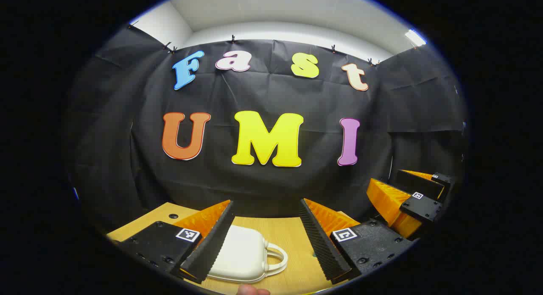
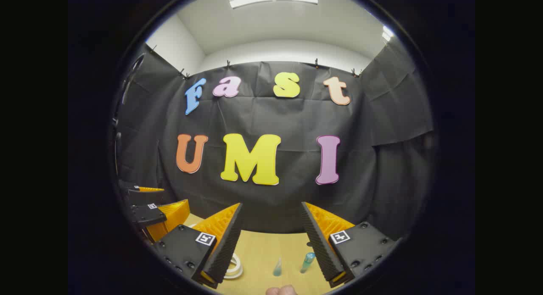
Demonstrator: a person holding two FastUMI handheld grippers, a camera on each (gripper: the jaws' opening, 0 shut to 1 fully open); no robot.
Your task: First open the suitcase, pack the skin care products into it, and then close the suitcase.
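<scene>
**Desk:** Suitcase first. Where is it, and what state?

**Photographer:** Small cream-white hard-shell suitcase (image 1: 242,254) with a looped handle (image 1: 278,257), lying flat and shut on the pale wooden counter (image 1: 288,235). It sits just below and ahead of the left tongs (image 1: 267,231), partly under their left-hand finger. Those tongs stand wide apart, holding nothing.

**Desk:** And the right hand?

**Photographer:** Right tongs (image 2: 271,233) are spread just as wide, also empty, raised above the counter. Below them stand two skin care products: a small clear pointed bottle (image 2: 277,267) and a teal-capped tube (image 2: 307,262), just beside each other between the fingers. The left tongs sit off to their left.

**Desk:** Which way does the case point?

**Photographer:** Its long axis seems to run away from the left tongs toward the booth wall, handle on the side facing the right-hand finger. Where the opening seam lies, I cannot tell.

**Desk:** How will it handle?

**Photographer:** My judgement: a stiff, smooth, glossy shell, likely light, so it may slide when the lid is lifted. The handle or lid edge looks the surest grip, with the other tongs steadying the base. The bottles look light, slick and easily toppled; grip them at mid-body.
</scene>
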